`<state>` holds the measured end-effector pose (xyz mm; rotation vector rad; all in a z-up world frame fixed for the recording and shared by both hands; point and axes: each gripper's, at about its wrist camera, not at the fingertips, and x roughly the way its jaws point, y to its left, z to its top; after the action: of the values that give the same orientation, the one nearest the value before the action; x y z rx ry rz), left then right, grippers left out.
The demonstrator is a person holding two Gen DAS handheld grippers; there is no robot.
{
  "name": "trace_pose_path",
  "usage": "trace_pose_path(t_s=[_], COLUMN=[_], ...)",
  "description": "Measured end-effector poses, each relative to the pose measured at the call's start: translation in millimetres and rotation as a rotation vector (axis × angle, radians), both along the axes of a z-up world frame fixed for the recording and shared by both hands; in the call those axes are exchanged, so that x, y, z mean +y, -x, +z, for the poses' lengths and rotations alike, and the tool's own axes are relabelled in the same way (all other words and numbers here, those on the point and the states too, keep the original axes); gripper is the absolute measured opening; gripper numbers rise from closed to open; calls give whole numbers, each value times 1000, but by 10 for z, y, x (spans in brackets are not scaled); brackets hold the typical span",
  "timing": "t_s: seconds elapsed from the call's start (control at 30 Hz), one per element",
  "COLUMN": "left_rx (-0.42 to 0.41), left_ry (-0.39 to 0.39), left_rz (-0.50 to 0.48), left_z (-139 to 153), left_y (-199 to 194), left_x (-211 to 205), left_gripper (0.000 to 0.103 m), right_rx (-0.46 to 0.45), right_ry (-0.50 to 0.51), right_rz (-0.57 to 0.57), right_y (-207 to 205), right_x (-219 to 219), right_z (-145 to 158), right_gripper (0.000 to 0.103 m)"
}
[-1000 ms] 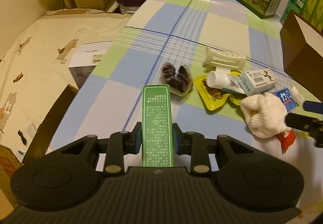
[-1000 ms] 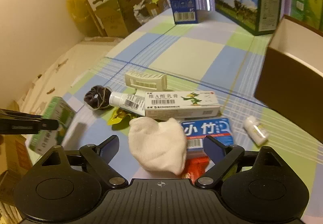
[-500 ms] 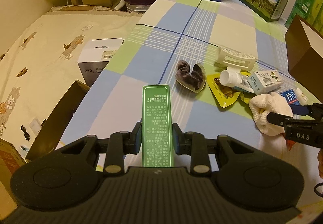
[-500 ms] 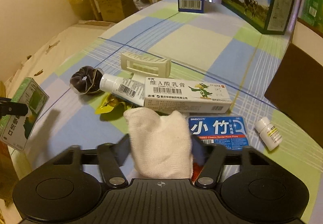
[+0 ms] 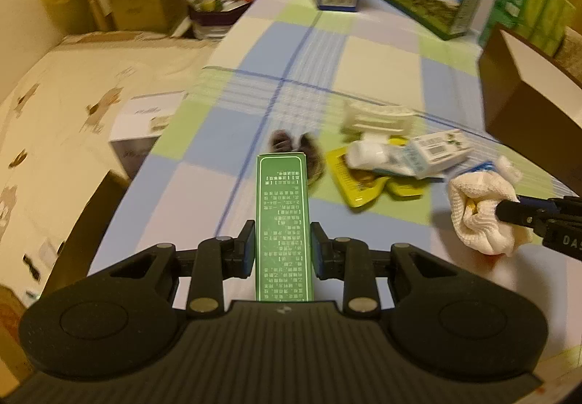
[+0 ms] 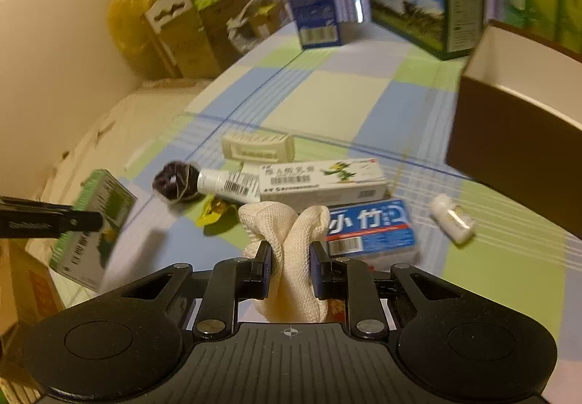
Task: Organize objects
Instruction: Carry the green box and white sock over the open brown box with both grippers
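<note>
The left gripper (image 5: 283, 251) is clamped on a green box (image 5: 283, 222), held above the checked table (image 5: 378, 69). The right gripper (image 6: 290, 264) pinches a white cloth (image 6: 291, 251); beyond it at twelve o'clock lie a white carton (image 6: 323, 182) and tube (image 6: 227, 182), a blue packet (image 6: 369, 227) at one.

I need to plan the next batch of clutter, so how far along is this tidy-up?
Early stage. Nothing looks put away yet. In hand: the left tool is shut on the green box, and the right tool is shut on the white cloth. Left on the checked tablecloth: the white tube, ointment box, blue packet, small bottle, dark scrunchie, cream clip and yellow wrapper.
</note>
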<state>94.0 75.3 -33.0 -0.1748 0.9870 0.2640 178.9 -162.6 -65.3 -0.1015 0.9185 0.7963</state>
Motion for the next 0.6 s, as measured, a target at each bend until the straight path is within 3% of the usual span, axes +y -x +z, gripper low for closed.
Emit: trace_pose_path(t_s=[0.6], left_rx=[-74], left_ry=[13], left_rz=[-366], left_z=[235], left_y=[-744], left_x=[-1381], left_gripper=[26], right_rx=[0], right_ry=[-56], right_rz=[-289], right_y=[4], right_x=[-1252], right_z=[472], right_gripper=[18])
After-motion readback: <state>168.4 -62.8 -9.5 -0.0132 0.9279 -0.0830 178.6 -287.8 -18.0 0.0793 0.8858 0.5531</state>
